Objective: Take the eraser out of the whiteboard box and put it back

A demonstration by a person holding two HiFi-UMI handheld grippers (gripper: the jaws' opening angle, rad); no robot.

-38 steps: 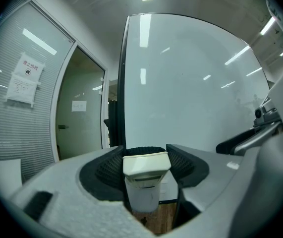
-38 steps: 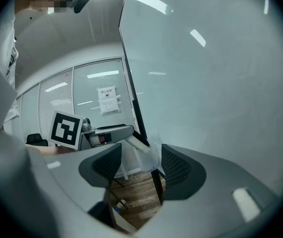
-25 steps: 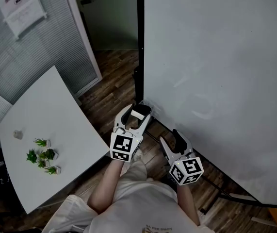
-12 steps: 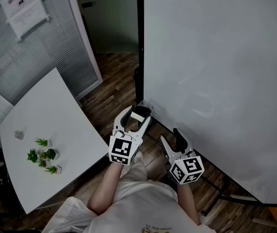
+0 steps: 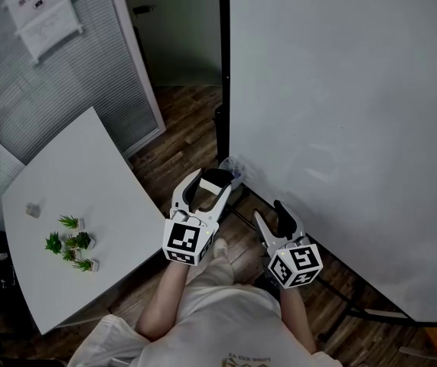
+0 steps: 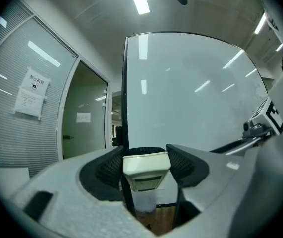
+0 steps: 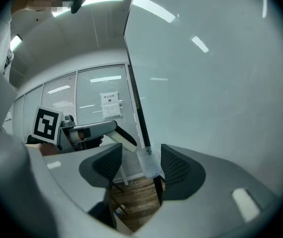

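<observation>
My left gripper (image 5: pixel 212 183) is shut on a cream eraser (image 5: pixel 218 178), held level just off the lower left corner of the whiteboard (image 5: pixel 340 113). The left gripper view shows the eraser (image 6: pixel 146 169) clamped between the ribbed pads, with the clear box (image 6: pixel 144 201) below and beyond it. That box (image 5: pixel 234 169) hangs on the board's black edge post. My right gripper (image 5: pixel 276 219) hovers open and empty to the right, near the board's bottom edge. Its own view has the box (image 7: pixel 149 165) ahead between its jaws and the left gripper (image 7: pixel 123 139) with the eraser at left.
A white table (image 5: pixel 73 182) with small green plants (image 5: pixel 69 245) stands at the left. Behind it is a glass partition with a posted notice (image 5: pixel 40 10) and a doorway. The whiteboard's stand legs (image 5: pixel 344 300) cross the wooden floor at the lower right.
My left gripper has drawn back from the board toward the person, with the eraser still in it. The right gripper has stayed put.
</observation>
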